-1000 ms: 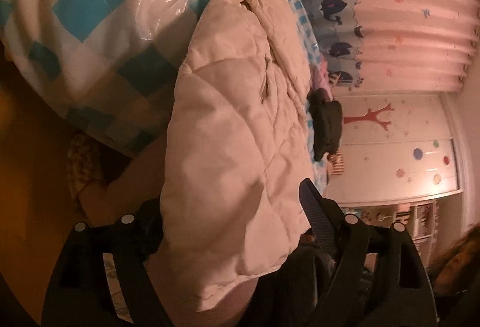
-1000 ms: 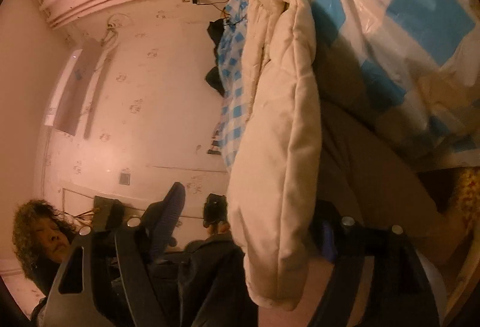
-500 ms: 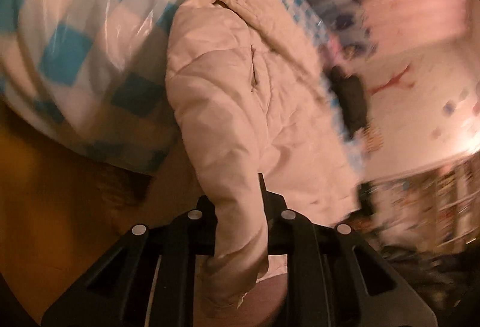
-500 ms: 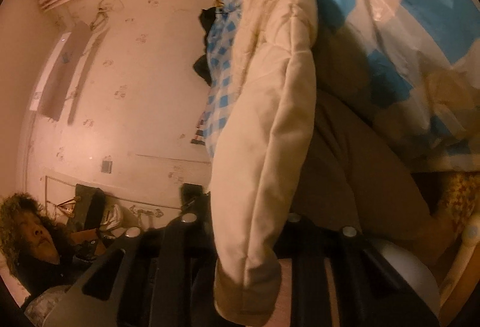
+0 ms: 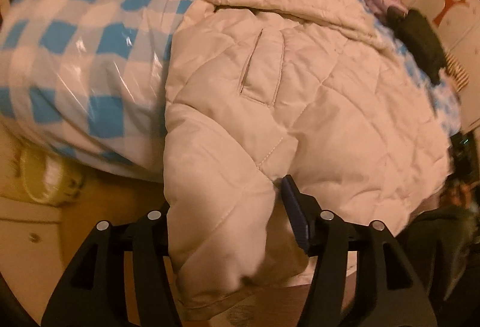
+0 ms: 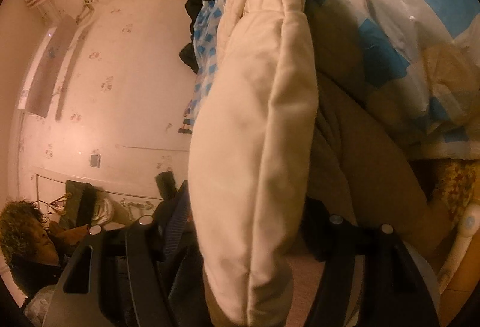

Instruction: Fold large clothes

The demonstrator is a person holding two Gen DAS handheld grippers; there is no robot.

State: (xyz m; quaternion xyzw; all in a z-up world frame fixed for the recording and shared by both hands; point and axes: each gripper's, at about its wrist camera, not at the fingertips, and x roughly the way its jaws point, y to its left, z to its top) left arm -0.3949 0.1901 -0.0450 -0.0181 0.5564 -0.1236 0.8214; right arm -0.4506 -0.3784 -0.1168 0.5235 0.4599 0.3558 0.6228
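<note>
Holding the cream quilted jacket [image 5: 300, 93] by its near edge, we have it spread over the bed [image 5: 90, 36], which wears a blue-and-white checked cover under clear plastic, with part of the jacket hanging off the bed's edge toward us. Our left gripper [image 5: 228, 219] has a thick fold of the jacket between its fingers, but its jaws are opening, and the blue pad on one side stands just clear of the cloth, so we judge the hold there is gone. Our right gripper [image 6: 246, 225] straddles a padded sleeve or side roll [image 6: 255, 123] that droops down between its fingers; those jaws are opening too, with the pad apart from the fabric. The risk, as we read it, is that the overhanging weight drags the jacket off the slippery plastic once both grips loosen, undoing any fold we have laid. The puffy filling may also spring the fold open. A dark garment [image 5: 420, 42] lies farther along the bed, near enough to get swept up if we push the jacket that way.
</note>
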